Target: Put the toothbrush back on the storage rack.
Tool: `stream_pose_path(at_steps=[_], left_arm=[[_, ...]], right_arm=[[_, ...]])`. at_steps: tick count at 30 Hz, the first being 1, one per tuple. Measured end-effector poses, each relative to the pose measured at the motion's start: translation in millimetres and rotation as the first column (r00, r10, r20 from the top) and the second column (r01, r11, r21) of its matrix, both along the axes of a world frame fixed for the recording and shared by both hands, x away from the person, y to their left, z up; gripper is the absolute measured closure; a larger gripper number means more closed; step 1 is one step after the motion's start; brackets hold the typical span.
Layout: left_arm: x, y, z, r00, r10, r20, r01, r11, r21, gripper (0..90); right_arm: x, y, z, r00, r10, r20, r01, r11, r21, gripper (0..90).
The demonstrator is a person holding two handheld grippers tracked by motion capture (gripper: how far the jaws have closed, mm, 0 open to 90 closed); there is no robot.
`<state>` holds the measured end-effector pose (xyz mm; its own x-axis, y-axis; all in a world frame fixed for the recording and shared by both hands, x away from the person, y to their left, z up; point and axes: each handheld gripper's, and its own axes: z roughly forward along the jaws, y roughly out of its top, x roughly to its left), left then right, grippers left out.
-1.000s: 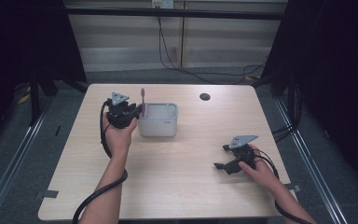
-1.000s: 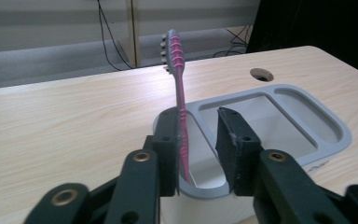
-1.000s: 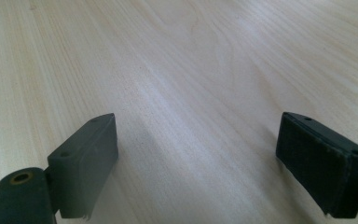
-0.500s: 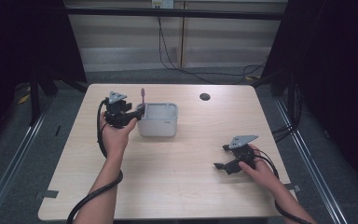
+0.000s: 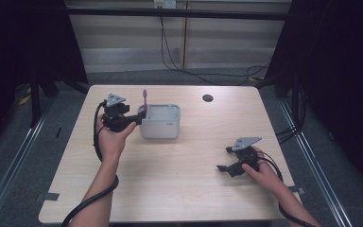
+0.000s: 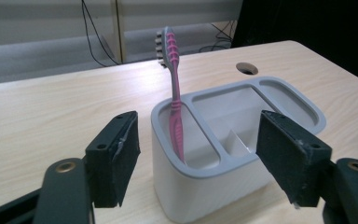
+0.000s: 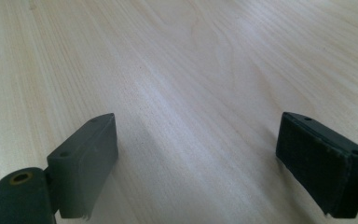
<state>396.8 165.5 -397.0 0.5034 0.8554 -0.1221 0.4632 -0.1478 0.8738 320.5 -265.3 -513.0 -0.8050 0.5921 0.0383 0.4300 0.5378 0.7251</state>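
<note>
In the high view, the left hand-held gripper sits at the left end of a grey holder on the tabletop. A pink toothbrush stands upright in the holder's left end, head up, just beyond the jaw tips. The right hand-held gripper rests low over the tabletop's right side, well apart from the holder, its jaws spread with nothing between them.

In the left gripper view, the left hand-held gripper has just been opening its jaws; they now stand wide on either side of the holder's near end, and the pads touch nothing. The toothbrush leans slightly in the nearest of 3 compartments, free of the pads.

In the right gripper view, the right hand-held gripper is open over bare wood.
</note>
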Motion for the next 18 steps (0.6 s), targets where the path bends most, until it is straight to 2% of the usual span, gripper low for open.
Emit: stream_pose_path(at_steps=[8, 18], left_arm=[[-3.4, 2.5, -3.8, 0.9996, -0.021, -0.020, 0.021, 0.9998, -0.006, 28.3], [-8.9, 4.9, -5.5, 0.9993, -0.031, -0.022, 0.031, 0.9995, 0.000, 27.4]], right_arm=[[0.1, -0.1, 0.0, 1.0000, 0.001, 0.001, -0.001, 1.000, 0.000, 12.4], [0.0, -0.1, 0.0, 1.0000, 0.001, 0.000, -0.001, 1.000, -0.001, 12.4]])
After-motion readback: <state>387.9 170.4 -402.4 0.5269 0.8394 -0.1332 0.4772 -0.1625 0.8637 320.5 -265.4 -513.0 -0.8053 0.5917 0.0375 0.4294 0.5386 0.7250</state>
